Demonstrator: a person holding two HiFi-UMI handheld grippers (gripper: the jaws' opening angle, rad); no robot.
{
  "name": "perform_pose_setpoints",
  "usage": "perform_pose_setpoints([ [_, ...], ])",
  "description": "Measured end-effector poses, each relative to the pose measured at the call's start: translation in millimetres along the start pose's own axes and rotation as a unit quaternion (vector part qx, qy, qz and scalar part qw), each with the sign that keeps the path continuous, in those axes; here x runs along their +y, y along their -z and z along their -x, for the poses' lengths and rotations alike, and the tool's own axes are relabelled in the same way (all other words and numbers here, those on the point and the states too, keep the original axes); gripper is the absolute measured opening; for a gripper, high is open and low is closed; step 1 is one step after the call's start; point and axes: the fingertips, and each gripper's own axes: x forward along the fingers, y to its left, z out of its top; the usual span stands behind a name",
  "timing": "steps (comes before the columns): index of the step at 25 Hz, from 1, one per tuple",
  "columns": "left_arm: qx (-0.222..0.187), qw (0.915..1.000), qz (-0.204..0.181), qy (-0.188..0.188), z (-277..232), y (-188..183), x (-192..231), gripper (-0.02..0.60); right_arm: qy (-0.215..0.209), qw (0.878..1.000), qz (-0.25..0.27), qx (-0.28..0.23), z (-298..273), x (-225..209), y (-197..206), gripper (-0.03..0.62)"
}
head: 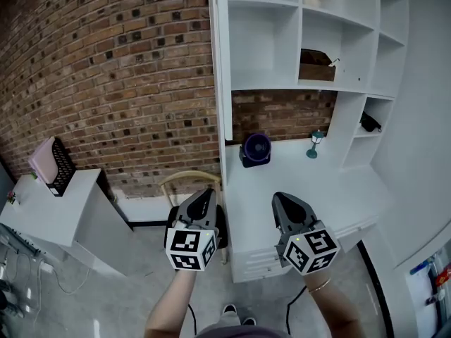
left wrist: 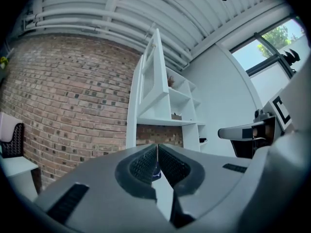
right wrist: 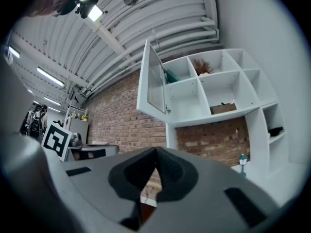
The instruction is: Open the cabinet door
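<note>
The cabinet door [head: 223, 55] is standing swung wide open at the upper left of the white shelf unit [head: 352, 48], showing edge-on in the head view, beside the brick wall [head: 106, 62]. Both tools are hovering low before the white worktop [head: 310, 189], well apart from the door. The left hand-held gripper [head: 206, 192] is holding its jaws together, nothing between them. The right hand-held gripper [head: 282, 198] is likewise closed tip to tip and empty. A small purple fan [head: 256, 149] and a teal lamp [head: 315, 144] are sitting on the worktop under the shelves.
</note>
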Motion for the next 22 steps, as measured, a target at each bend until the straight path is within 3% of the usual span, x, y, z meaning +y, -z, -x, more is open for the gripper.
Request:
perform_pose_setpoints([
  [22, 0.08, 0.9956, 0.048, -0.001, 34, 85, -50, 0.003, 0.053, 0.993, -0.068, 0.078, 73, -33, 89, -0.005],
])
